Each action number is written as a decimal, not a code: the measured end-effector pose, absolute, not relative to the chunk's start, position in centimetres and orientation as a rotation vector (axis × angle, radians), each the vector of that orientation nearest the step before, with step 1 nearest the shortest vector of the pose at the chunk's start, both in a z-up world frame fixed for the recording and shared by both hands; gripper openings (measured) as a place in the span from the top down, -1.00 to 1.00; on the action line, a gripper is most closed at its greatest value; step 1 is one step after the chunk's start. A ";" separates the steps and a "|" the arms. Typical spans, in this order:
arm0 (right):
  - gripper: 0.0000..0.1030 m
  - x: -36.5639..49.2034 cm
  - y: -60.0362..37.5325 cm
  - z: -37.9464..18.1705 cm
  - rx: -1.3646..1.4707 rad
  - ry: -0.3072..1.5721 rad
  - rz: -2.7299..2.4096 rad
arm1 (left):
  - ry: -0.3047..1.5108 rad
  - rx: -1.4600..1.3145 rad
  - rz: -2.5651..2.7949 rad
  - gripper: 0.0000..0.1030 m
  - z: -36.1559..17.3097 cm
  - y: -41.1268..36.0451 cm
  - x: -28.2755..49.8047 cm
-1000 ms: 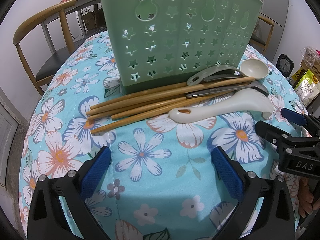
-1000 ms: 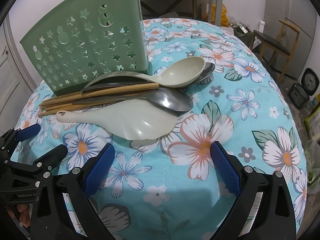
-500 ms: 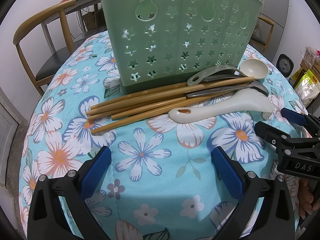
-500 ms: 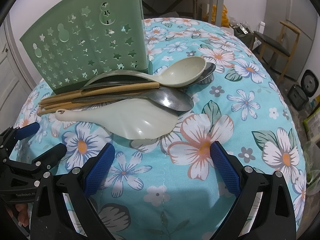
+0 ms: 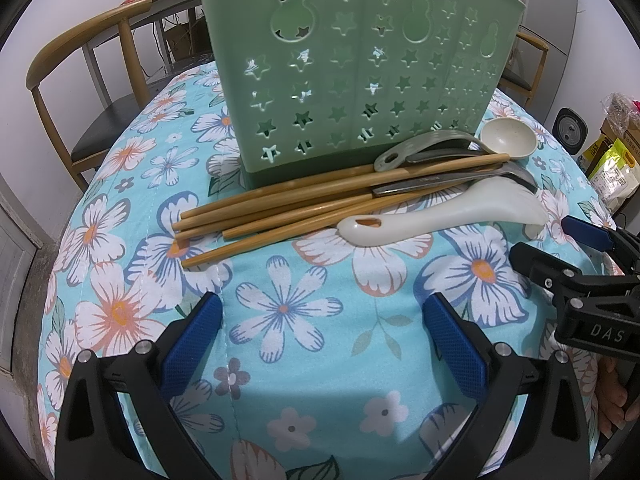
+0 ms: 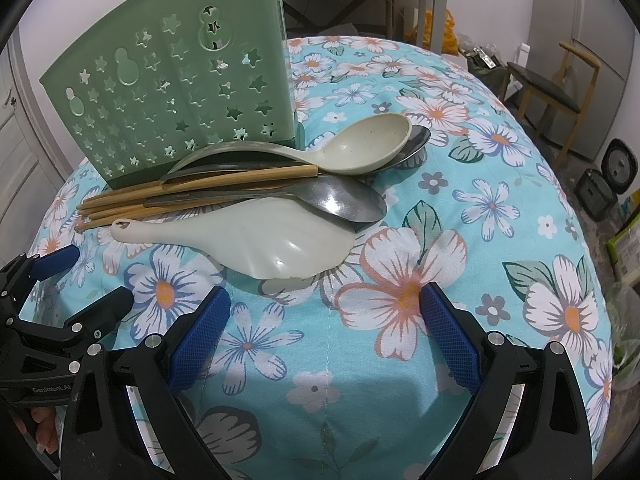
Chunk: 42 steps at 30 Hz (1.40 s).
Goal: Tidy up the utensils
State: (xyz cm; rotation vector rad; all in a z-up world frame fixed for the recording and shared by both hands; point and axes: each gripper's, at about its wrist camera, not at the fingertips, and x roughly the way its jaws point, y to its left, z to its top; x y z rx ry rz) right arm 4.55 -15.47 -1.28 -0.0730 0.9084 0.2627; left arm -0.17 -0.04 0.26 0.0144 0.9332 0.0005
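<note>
A green perforated utensil holder [image 5: 360, 68] is seen standing upright in the upper centre of the left wrist view, on a table covered by a floral cloth [image 5: 288, 312]. The same holder appears in the upper left of the right wrist view. The utensils are laid in a bundle on the cloth, directly in front of the holder's base.

Several bamboo chopsticks [image 5: 280, 216] are positioned at the centre of the left wrist view, with their ends pointing toward the left of the frame. A white rice paddle [image 6: 256, 240] is placed nearest the cameras, at the centre of the right wrist view. A metal spoon [image 6: 340, 200] is located just behind the paddle, its bowl touching the paddle's blade. A cream plastic spoon [image 6: 360, 148] is set further back, its bowl resting over a second metal spoon [image 6: 416, 140].

The left gripper [image 5: 320, 332] is held low in the lower centre of its frame, jaws spread wide, with nothing between them. The right gripper [image 6: 324, 328] is likewise held with jaws spread wide and nothing gripped, its tips just short of the paddle. No utensil is touched by either gripper. A wooden chair [image 5: 92, 80] is visible at the upper left of the left wrist view.
</note>
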 end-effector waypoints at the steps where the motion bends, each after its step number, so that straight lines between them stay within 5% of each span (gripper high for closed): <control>1: -0.77 4.5 -15.5 -1.3 -0.072 0.908 0.263 | 0.933 0.014 0.000 -0.92 0.3 0.0 -0.2; 42: -0.58 5.0 -17.9 -0.7 0.044 0.891 0.225 | 0.933 0.013 0.000 -0.92 0.2 0.0 -0.2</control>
